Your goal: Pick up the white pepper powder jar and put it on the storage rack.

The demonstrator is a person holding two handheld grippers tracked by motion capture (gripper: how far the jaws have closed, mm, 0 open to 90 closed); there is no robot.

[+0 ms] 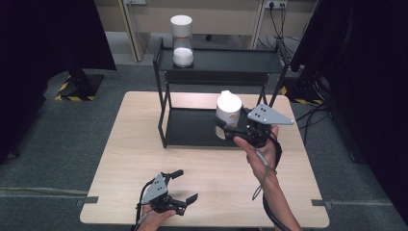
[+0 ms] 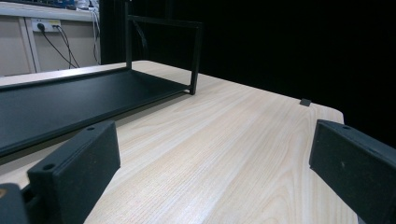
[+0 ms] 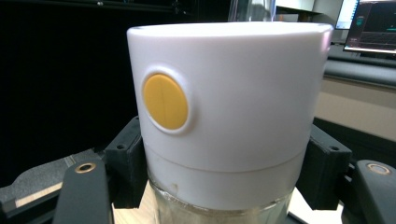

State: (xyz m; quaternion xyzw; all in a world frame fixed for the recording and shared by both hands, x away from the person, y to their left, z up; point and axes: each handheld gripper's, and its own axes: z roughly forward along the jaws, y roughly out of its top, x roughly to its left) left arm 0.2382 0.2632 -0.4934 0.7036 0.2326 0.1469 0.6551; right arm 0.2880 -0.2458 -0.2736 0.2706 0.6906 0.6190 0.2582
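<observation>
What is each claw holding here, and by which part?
The right claw grips the white-lidded jar around its body, just under the lid. The left claw is open, holding nothing.

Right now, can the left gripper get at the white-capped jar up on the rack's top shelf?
Probably yes: the left gripper is open and holds nothing, and the jar stands alone on the top shelf; the reach crosses the whole table.

The white-capped jar [image 3: 229,116] runs off the right gripper view's bottom edge, its contents unseen. The black rack [image 2: 70,100] is cut at the left gripper view's left edge.
</observation>
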